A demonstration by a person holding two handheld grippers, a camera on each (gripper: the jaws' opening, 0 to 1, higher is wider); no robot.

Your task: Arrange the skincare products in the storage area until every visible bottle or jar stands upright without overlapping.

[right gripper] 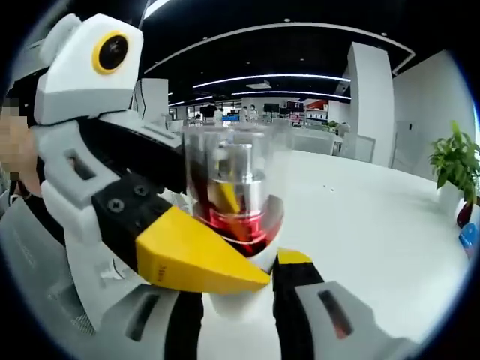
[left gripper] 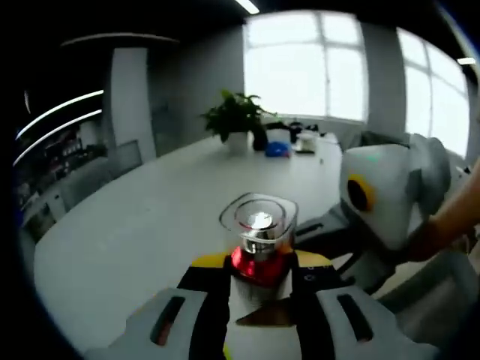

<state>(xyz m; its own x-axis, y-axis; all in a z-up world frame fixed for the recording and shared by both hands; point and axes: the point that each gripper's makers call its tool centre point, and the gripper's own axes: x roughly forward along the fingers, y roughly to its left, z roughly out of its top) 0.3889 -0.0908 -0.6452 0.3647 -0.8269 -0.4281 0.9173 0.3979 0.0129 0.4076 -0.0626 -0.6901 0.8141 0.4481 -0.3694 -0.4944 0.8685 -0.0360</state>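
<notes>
A skincare bottle (left gripper: 259,238) with a red body, a silver pump and a clear square cap stands upright between the yellow-tipped jaws of my left gripper (left gripper: 260,264), which is shut on its red lower part. My right gripper (left gripper: 328,234) reaches in from the right, close against the bottle's side. In the right gripper view the same bottle (right gripper: 234,196) rises just above my right gripper (right gripper: 241,274), whose jaws close on the white base. The left gripper's yellow finger (right gripper: 191,259) crosses in front from the left and hides the right gripper's left jaw tip.
The long white table (left gripper: 150,217) stretches away under the bottle. At its far end stand a potted plant (left gripper: 235,120), a blue object (left gripper: 277,149) and some cups (left gripper: 306,139). A person's arm (left gripper: 450,217) holds the right gripper. A plant (right gripper: 456,161) shows at the right edge.
</notes>
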